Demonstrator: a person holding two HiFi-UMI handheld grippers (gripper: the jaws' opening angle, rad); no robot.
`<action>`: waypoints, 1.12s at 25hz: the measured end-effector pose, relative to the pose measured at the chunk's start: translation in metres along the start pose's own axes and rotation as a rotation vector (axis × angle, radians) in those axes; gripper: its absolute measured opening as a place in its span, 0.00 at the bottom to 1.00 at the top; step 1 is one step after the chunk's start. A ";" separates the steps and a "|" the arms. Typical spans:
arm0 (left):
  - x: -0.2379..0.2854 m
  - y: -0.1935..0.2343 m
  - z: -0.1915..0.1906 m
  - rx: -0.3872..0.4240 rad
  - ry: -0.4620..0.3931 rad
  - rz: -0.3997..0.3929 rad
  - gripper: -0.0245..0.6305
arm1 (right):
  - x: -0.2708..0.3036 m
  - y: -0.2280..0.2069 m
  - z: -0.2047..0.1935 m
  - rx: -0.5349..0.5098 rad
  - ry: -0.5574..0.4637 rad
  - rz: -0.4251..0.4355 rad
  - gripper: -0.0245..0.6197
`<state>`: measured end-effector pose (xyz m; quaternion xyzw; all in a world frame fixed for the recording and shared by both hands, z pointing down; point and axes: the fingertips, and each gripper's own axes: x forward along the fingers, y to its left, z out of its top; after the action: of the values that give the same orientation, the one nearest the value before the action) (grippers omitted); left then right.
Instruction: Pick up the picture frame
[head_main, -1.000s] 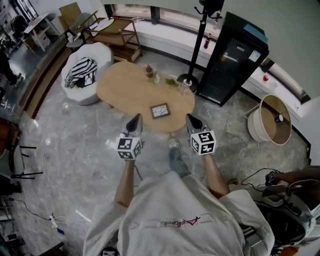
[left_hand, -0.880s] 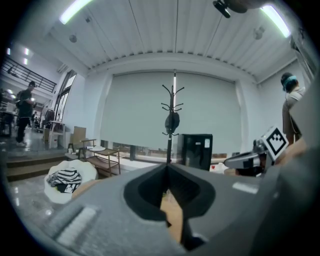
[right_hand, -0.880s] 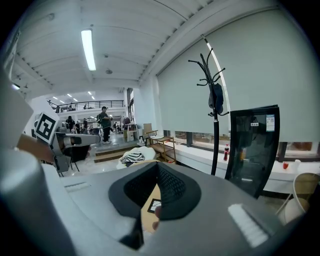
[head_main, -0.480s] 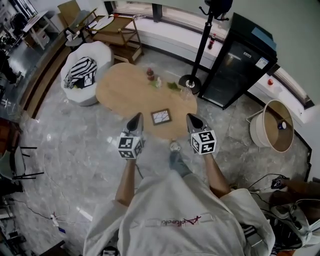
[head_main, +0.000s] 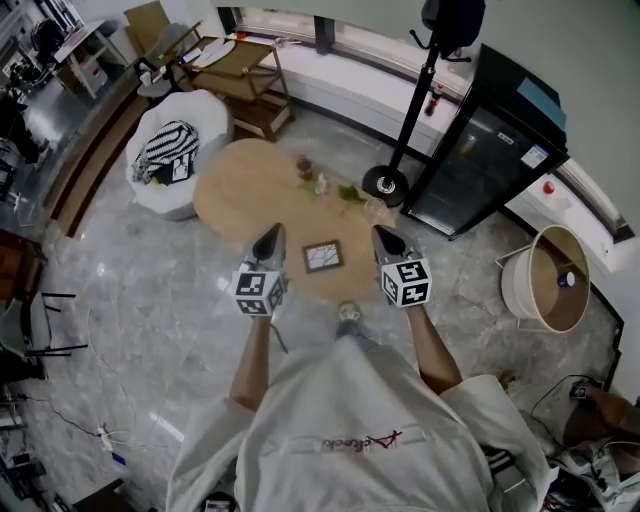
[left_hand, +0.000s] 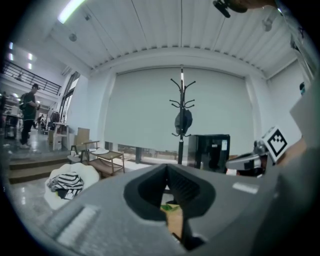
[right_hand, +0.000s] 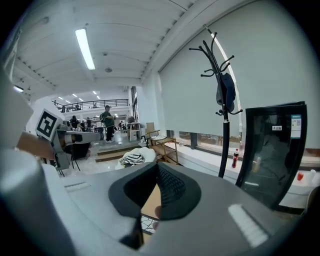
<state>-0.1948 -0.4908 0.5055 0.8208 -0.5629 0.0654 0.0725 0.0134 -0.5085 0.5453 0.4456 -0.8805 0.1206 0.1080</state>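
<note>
The picture frame (head_main: 322, 256), dark-rimmed with a pale picture, lies flat near the front edge of the oval wooden table (head_main: 240, 190). My left gripper (head_main: 268, 243) is shut and empty, held over the table's edge just left of the frame. To the frame's right is my right gripper (head_main: 387, 240), also shut and empty. Neither one touches the frame. In the right gripper view a corner of the frame (right_hand: 145, 223) shows below the closed right gripper (right_hand: 157, 166). The left gripper (left_hand: 167, 169) in its own view has only a strip of table (left_hand: 176, 220) showing beneath it.
Small items stand at the table's far side: a red object (head_main: 303, 164), green leaves (head_main: 347, 192), a glass (head_main: 375, 209). A white seat with striped cloth (head_main: 172, 148) is at left. Behind the table are a coat stand (head_main: 386, 184) and a black fridge (head_main: 482, 150), and at right a round basket (head_main: 546, 272).
Both grippers have moved forward toward the table together. The frame, earlier ahead of the tips, now lies level between them. Both stay shut.
</note>
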 end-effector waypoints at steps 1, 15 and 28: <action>0.006 0.003 0.003 0.001 -0.003 0.006 0.04 | 0.006 -0.005 0.004 -0.003 -0.001 0.005 0.05; 0.063 0.030 0.015 -0.007 -0.008 0.079 0.04 | 0.075 -0.039 0.031 -0.029 -0.006 0.086 0.05; 0.060 0.068 -0.013 -0.065 0.050 0.127 0.04 | 0.117 -0.028 0.020 -0.008 0.053 0.110 0.05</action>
<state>-0.2374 -0.5677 0.5325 0.7787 -0.6136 0.0721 0.1090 -0.0331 -0.6193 0.5642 0.3927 -0.9010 0.1344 0.1263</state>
